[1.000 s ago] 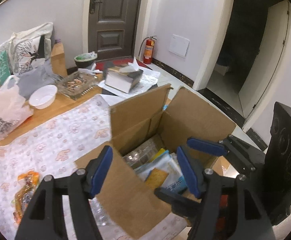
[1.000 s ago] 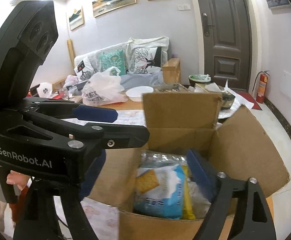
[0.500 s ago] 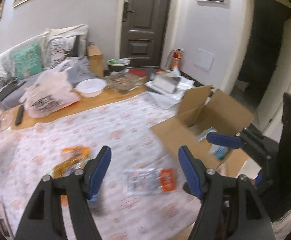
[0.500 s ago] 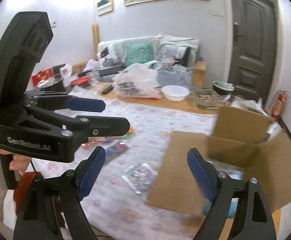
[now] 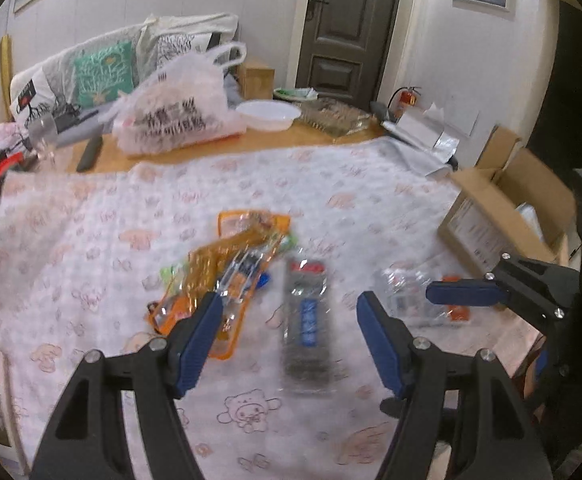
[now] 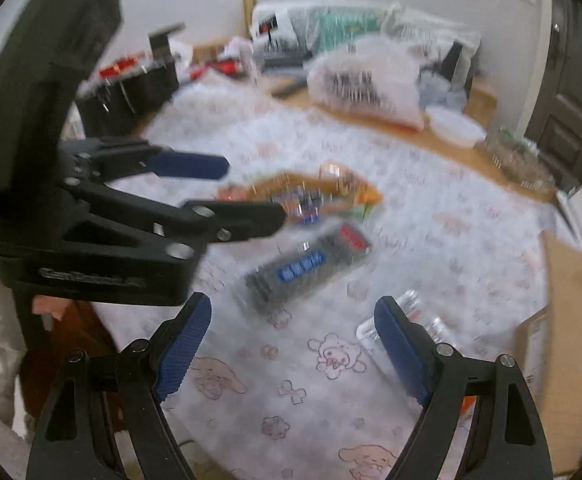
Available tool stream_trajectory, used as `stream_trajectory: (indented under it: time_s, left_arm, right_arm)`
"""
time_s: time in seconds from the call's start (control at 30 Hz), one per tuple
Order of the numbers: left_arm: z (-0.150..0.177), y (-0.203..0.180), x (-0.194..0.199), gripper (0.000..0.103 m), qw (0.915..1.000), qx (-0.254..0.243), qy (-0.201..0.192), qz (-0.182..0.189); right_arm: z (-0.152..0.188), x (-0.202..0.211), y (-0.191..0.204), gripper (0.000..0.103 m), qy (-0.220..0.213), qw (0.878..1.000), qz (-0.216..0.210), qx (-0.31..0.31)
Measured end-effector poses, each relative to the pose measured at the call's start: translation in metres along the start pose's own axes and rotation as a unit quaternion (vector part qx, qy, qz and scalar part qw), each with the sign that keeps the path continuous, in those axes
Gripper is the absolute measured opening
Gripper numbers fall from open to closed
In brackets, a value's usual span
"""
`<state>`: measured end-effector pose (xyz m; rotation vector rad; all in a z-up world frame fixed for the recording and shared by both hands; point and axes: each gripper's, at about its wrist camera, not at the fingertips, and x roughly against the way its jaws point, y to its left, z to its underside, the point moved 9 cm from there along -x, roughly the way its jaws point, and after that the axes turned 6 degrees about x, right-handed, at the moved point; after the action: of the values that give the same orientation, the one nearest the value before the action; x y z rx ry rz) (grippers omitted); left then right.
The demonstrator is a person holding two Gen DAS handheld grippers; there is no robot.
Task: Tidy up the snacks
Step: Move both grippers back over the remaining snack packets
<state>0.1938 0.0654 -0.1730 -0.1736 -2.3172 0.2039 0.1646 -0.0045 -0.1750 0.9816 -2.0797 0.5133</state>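
**Both grippers over the loose snacks, nothing picked yet**

The snacks left to sort lie flat on the patterned cloth over the counter; a dark packet with a blue label sits in the middle, an orange packet overlaps a second wrapper just beside it, and a clear crinkly packet lies nearer the cardboard box. The box stands open at the counter's far corner with packets already inside (its flaps are up, which suits dropping things in from above); so the job looks partly done, with these few packets left to go.

The left gripper points down at the dark packet, its jaws wide apart and empty, the packet showing in the gap between them; judged from that line-up, it is the likely next pick. The right gripper hangs over bare cloth with its jaws also wide and holding nothing, the clear packet close to its outer finger.

Room is fair: the cloth around the dark packet is bare on the near side, but the orange packet crowds one edge, so a finger may snag it. A white plastic bag and a white bowl stand well back; the two grippers are close to each other.
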Motion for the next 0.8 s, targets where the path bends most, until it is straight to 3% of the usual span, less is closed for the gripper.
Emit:
stream_trajectory:
  time_s: [0.2,0.43,0.67,0.8]
  left_arm:
    - [0.02,0.011,-0.03,0.067,0.9996,-0.003,0.027,-0.004]
    - [0.023,0.014,-0.033,0.067,0.9995,0.018,0.025,0.001]
    - [0.022,-0.002,-0.029,0.067,0.9997,0.011,0.016,0.017]
    - [0.022,-0.005,-0.028,0.067,0.9997,0.008,0.015,0.014]
  right_arm:
    - [0.031,-0.048,-0.026,0.081,0.058,0.998,0.019,-0.03]
    - [0.036,-0.055,-0.065,0.082,0.066,0.995,0.061,-0.033]
    - [0.025,-0.059,-0.076,0.082,0.076,0.993,0.086,-0.028]
    - [0.021,-0.065,-0.089,0.093,0.078,0.991,0.104,-0.04]
